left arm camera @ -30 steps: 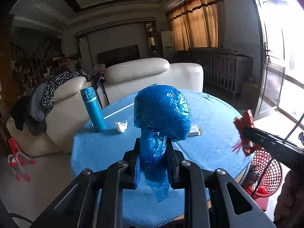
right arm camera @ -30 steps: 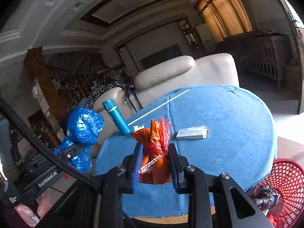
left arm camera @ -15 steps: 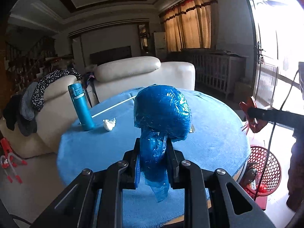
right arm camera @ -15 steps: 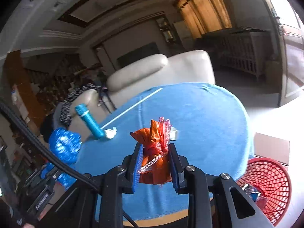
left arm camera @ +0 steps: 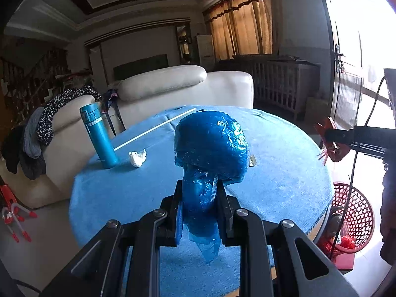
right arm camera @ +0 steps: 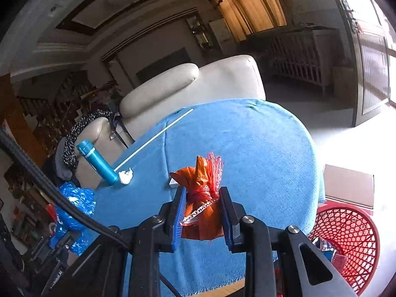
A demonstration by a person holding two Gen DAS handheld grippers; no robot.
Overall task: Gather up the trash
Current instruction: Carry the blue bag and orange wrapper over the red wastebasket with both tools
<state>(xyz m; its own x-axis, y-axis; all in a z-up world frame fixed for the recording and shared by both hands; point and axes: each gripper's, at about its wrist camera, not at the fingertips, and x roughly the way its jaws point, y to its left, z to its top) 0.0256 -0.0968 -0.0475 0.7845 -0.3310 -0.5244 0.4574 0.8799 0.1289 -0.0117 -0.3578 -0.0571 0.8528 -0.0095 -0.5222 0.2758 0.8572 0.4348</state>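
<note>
My left gripper (left arm camera: 200, 195) is shut on a crumpled blue plastic bag (left arm camera: 210, 146), held above the near part of the round table with the blue cloth (left arm camera: 284, 173). My right gripper (right arm camera: 201, 198) is shut on an orange-red wrapper with a red fringe (right arm camera: 203, 185), above the table's near right side. The same wrapper (left arm camera: 330, 138) shows at the right edge of the left wrist view. The blue bag (right arm camera: 75, 203) appears at lower left in the right wrist view. A red mesh trash basket (right arm camera: 346, 240) stands on the floor right of the table. A crumpled white tissue (left arm camera: 137, 158) lies on the cloth.
A teal flask (left arm camera: 99, 136) stands upright at the table's left edge beside the tissue. A long white stick (left arm camera: 153, 130) lies across the far cloth. A small white box (right arm camera: 173, 182) peeks out behind the wrapper. Cream sofas (left arm camera: 173, 89) stand behind the table. A cardboard sheet (right arm camera: 349, 185) lies by the basket.
Both grippers have drifted sideways with their loads, so the table and flask slid across each view. The right wrist view has rolled, and the red basket now shows larger at lower right.
</note>
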